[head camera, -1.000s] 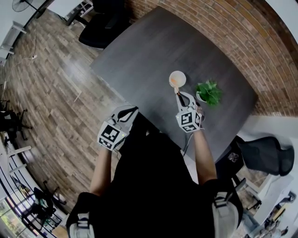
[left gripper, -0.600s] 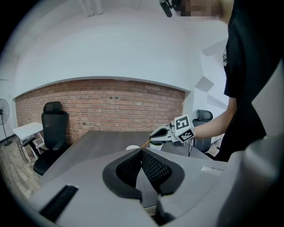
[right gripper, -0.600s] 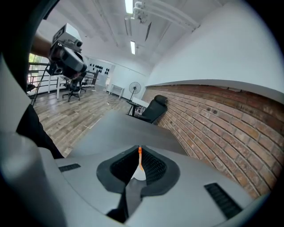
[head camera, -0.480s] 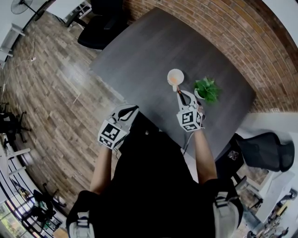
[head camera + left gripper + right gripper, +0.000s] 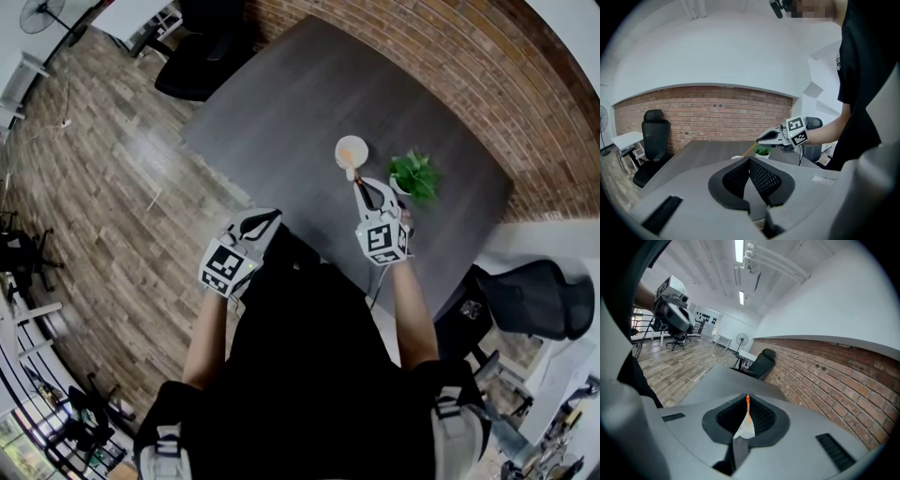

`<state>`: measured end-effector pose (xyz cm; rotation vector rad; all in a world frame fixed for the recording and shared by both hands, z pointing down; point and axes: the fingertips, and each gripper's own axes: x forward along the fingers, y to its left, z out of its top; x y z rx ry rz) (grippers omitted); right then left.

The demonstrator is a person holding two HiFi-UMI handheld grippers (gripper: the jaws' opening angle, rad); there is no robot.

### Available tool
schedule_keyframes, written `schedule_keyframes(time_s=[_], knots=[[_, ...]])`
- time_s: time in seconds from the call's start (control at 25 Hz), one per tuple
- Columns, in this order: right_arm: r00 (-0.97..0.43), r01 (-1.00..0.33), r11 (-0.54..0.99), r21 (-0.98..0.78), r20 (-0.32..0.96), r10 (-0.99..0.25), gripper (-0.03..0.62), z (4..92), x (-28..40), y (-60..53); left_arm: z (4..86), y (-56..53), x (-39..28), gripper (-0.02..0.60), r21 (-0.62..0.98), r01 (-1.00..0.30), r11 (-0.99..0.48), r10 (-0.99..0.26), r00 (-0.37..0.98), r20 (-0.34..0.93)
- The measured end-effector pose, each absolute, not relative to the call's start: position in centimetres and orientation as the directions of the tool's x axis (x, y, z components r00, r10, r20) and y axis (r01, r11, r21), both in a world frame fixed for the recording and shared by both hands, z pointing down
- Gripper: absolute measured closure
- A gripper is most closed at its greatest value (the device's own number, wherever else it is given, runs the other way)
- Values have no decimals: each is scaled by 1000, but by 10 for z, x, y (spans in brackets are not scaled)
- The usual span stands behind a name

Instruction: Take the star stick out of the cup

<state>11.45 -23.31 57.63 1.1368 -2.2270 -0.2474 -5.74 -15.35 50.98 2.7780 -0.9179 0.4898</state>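
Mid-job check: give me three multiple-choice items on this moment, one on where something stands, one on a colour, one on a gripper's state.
1. In the head view, where does the potted plant stand relative to the cup?
A. To its right
B. To its left
C. On the floor

2. What colour is the shaft of the star stick?
A. Blue
B. Orange
C. Green

3. What state is the right gripper in?
A. Wide open and empty
B. Shut on the star stick
C. Out of every view

Answers:
1 A: the green leaves sit just right of the white cup on the table.
2 B: the thin shaft shows orange in both gripper views.
3 B: its own view shows the pads closed on the stick.
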Motion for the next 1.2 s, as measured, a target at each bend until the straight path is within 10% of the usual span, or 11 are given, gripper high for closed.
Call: schedule_keyframes(time_s=[1.2], knots=[[-718,-555,757,344,262,-645,579,488,15,-188,500,-148,-38,580,46,-592,-804,-549,770,324]])
